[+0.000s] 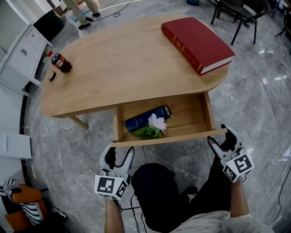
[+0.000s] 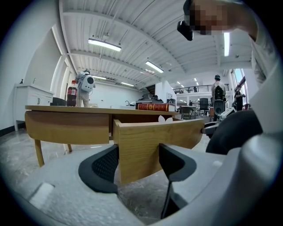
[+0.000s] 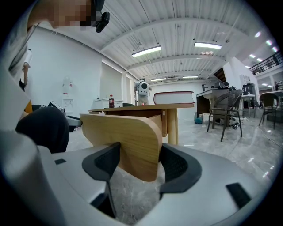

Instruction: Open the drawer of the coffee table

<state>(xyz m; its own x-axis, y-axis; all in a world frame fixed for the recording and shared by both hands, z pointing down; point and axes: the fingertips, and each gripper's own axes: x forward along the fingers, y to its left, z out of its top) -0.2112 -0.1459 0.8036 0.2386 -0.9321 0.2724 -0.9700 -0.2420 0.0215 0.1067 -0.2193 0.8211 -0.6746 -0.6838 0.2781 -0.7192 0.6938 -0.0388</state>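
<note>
The light wood coffee table (image 1: 122, 63) has its drawer pulled out toward me, with the drawer front (image 1: 168, 138) nearest. Inside lie a dark blue book (image 1: 145, 119) and a white flower with green leaves (image 1: 154, 125). My left gripper (image 1: 118, 157) is at the front's left end. In the left gripper view, the left gripper (image 2: 138, 165) has the panel corner (image 2: 146, 141) between its pads, which touch it. My right gripper (image 1: 222, 139) is at the right end. The right gripper view shows the right gripper (image 3: 139, 165) with its jaws standing wide, closed on the rounded end (image 3: 128, 137).
A big red book (image 1: 198, 41) lies on the table's right part; a cola bottle (image 1: 60, 63) and a small dark cap (image 1: 52, 76) lie at its left. A white cabinet (image 1: 20, 57) stands left, dark chairs (image 1: 238, 13) far right. My dark-clad legs (image 1: 159, 191) are under the drawer.
</note>
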